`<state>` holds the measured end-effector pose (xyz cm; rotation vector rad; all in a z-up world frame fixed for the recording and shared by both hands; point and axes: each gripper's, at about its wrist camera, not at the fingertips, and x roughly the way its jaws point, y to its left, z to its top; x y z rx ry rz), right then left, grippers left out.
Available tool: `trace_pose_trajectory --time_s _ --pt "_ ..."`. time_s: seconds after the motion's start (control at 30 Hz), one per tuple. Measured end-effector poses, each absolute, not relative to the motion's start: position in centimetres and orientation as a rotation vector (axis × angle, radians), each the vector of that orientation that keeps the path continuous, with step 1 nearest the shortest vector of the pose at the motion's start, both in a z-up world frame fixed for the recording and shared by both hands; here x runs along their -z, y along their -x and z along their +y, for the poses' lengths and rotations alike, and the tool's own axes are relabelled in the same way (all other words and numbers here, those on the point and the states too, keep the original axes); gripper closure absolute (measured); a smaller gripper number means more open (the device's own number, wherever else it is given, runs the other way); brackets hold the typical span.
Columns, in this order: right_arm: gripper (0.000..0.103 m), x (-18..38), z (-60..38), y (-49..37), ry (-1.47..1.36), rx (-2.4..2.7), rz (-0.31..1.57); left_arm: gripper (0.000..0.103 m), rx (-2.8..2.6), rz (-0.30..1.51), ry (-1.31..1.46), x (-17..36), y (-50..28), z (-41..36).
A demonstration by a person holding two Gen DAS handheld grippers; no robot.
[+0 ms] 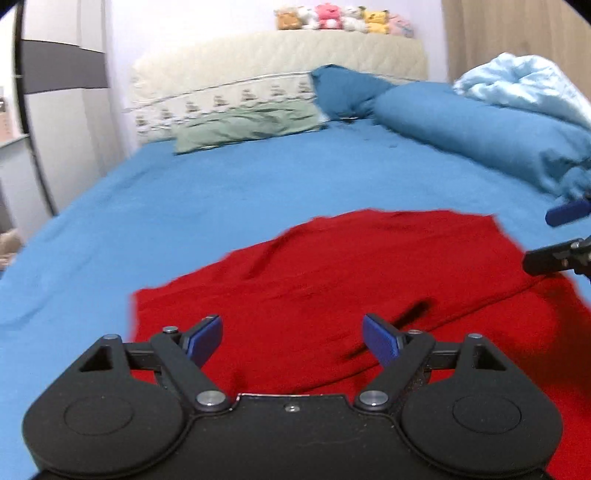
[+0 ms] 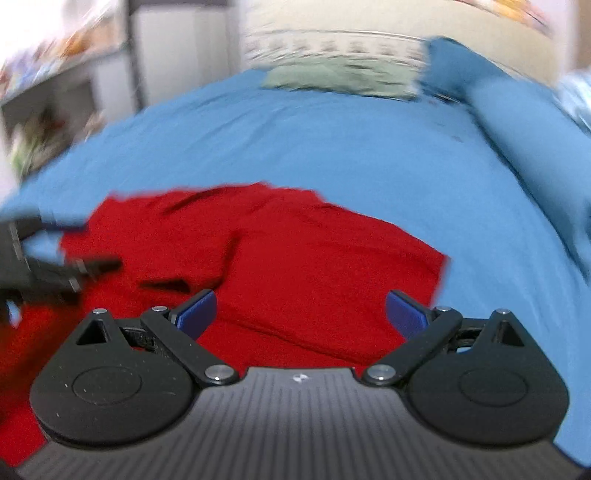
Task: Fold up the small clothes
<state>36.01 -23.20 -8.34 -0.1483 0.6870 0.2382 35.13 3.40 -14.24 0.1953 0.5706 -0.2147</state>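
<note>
- I see the red garment (image 1: 369,280) lying spread on the blue bed sheet (image 1: 221,184); its cloth looks soft and matte, with shallow creases and one long fold line running across its near part.
- In the right wrist view the red garment (image 2: 295,258) has a raised ridge down its middle and a straight right edge against the sheet (image 2: 369,147).
- My left gripper (image 1: 292,339) hangs over the garment's near edge, its blue-padded fingers spread wide with only red cloth showing between them.
- My right gripper (image 2: 301,312) is likewise spread apart above the cloth, gripping nothing; its black linkage arms are hard and smooth.
- Further off, a flat green pillow (image 1: 247,125) lies at the head of the bed, a rolled blue duvet (image 1: 480,125) along the right.
- Plush toys (image 1: 343,18) sit in a row on the quilted cream headboard (image 1: 280,55).
</note>
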Motion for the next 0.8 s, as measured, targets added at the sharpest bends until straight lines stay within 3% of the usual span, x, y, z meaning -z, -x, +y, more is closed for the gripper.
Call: trace_pose_trajectory --time_s 0.13,0.43,0.5,0.57,0.8 --pt "0.000 10.4 -17.3 -37.6 0.328 -0.321 0.687 0.017 0.151 0.617 -0.155 15.9 -35.6 6.5" --pt "0.033 15.9 -7.8 -39.5 0.784 -0.412 0.621 0.017 0.114 0.651 -0.122 17.0 -36.0 8.8" --pt "0.046 16.7 -7.1 -39.9 0.811 -0.437 0.627 0.017 0.111 0.655 -0.124 17.0 -36.2 9.1" --pt "0.083 17.0 -6.9 -40.5 0.795 -0.463 0.659 0.017 0.102 0.659 -0.125 17.2 -36.5 9.3" --pt "0.083 12.4 -12.6 -42.0 0.375 -0.280 0.616 0.017 0.079 0.674 -0.113 17.6 -35.5 11.0"
